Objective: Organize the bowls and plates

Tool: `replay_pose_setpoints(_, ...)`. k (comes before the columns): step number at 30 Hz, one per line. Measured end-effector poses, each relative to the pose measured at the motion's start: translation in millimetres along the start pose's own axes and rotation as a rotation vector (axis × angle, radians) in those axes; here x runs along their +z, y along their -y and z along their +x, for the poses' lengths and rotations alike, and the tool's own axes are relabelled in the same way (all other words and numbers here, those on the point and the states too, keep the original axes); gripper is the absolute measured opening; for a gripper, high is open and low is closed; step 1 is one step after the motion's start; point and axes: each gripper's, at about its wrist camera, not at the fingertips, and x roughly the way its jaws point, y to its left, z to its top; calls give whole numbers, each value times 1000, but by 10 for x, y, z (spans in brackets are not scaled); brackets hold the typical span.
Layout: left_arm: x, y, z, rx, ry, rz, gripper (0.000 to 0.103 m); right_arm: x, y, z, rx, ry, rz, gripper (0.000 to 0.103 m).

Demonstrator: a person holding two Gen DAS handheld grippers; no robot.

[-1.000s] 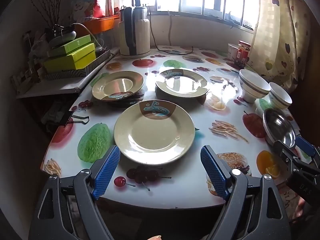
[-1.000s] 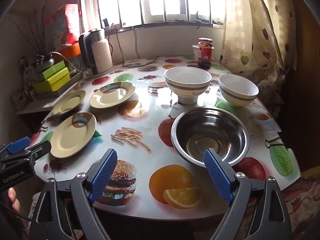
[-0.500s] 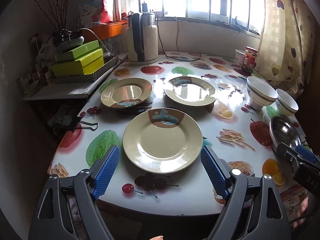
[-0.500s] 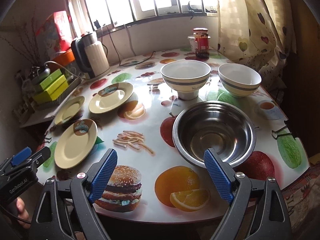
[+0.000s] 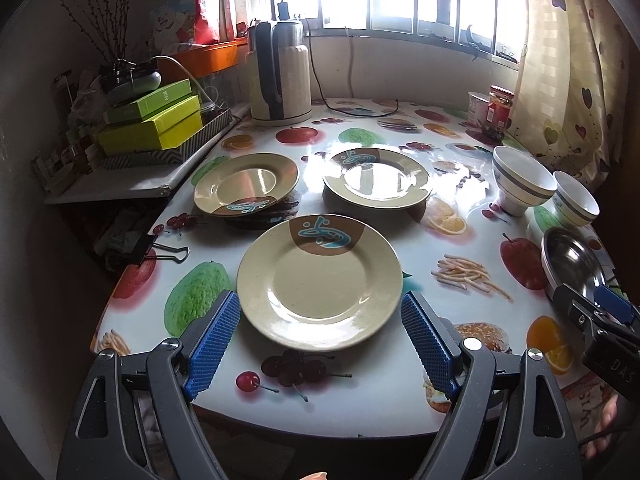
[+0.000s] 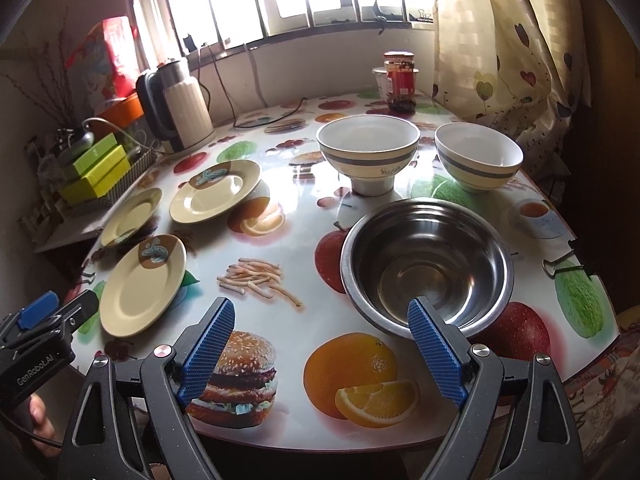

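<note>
Left gripper (image 5: pixel 320 344) spread wide, flanking the near plate (image 5: pixel 320 280) to take its rim; two more plates just behind it. Right gripper (image 6: pixel 320 354) also spread, empty, facing steel bowl (image 6: pixel 428 264) right of that plate.

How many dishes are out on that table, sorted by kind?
Plates: 3, near, far left, far right
China bowls: 2, footed, round
Steel bowl: 1
Total: 6
</note>
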Motion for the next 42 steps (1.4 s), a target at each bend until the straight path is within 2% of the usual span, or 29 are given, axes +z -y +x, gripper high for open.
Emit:
replay_pose_setpoints(30,23,-50,160,-9,-37,-13,83,31,-1,82,-26,-15,-22,89)
replay_pose_setpoints(42,93,-130,326,-19,-66,-20,83,139,-140,185,-48,-24,-73,89)
